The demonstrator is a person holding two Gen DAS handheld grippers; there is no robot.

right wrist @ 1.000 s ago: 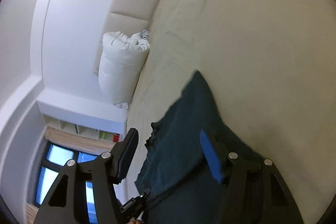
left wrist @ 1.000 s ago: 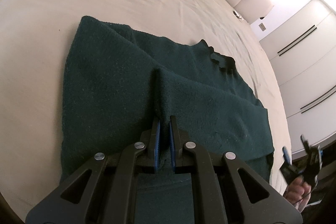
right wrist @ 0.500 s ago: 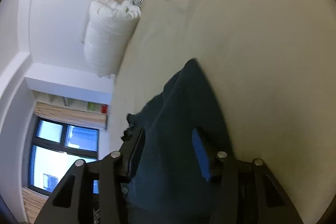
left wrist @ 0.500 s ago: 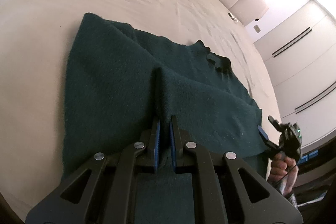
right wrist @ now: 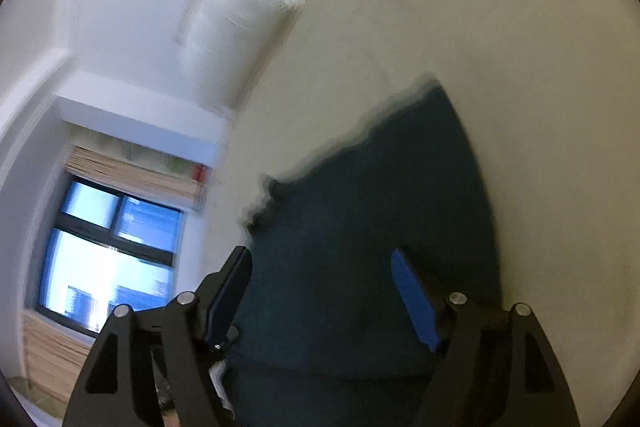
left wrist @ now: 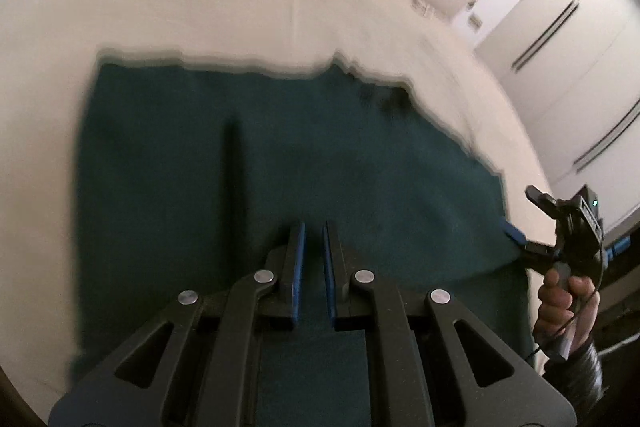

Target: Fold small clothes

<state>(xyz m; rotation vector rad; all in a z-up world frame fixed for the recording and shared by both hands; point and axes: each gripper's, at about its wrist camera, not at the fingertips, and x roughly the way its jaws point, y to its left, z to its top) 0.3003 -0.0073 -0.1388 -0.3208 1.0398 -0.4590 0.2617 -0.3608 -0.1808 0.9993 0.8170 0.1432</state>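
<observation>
A dark green garment (left wrist: pixel 280 155) lies spread on a cream bed (left wrist: pixel 240 15). The left gripper (left wrist: pixel 314 227) is closed, pinching nothing visible; the right gripper (right wrist: pixel 320 259), just widening, straddles the right edge. Soft, limp fleece — best pinched at corners.

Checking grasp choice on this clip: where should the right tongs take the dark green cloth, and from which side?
Probably the near right corner of the dark green cloth, approached from the bed's right edge. That edge lies free on the sheet, and the right tongs, jaws just reopened and apart, sit beside it. The left tongs are shut on a ridge in the near edge.
</observation>
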